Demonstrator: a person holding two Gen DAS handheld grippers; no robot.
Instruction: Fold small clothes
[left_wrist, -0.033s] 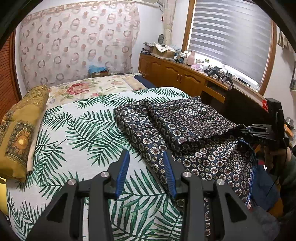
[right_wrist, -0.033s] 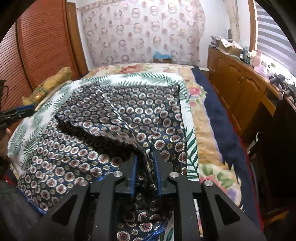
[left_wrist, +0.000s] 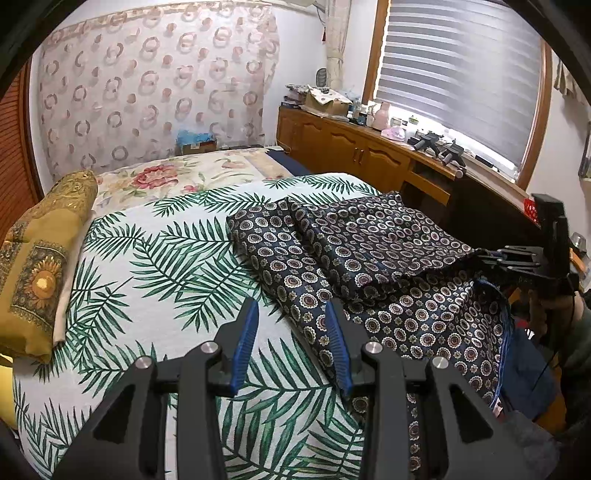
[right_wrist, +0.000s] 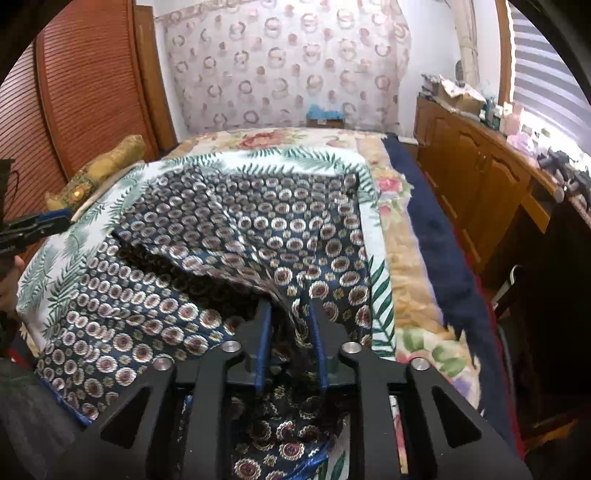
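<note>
Right gripper pinching navy patterned garment on bed, left gripper free.

Navy medallion-print garment (left_wrist: 369, 266) lies partly folded on the palm-leaf bedspread (left_wrist: 155, 266), toward its window-side edge. Right gripper (right_wrist: 290, 317) jaws clamped on a bunched fold at the garment's near edge, lifting it. Left gripper (left_wrist: 291, 332) jaws apart, empty, above the bedspread just beside the garment. Yellow sunflower pillow (left_wrist: 40, 266) at the bedspread's far side.

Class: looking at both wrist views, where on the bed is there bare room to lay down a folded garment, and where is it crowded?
Free: the palm-leaf sheet between the yellow pillow and the dark patterned garment, under the open left gripper; also the floral blanket toward the curtain. Crowded: the bed's window side, where the garment spreads and the right gripper grips its fold.
</note>
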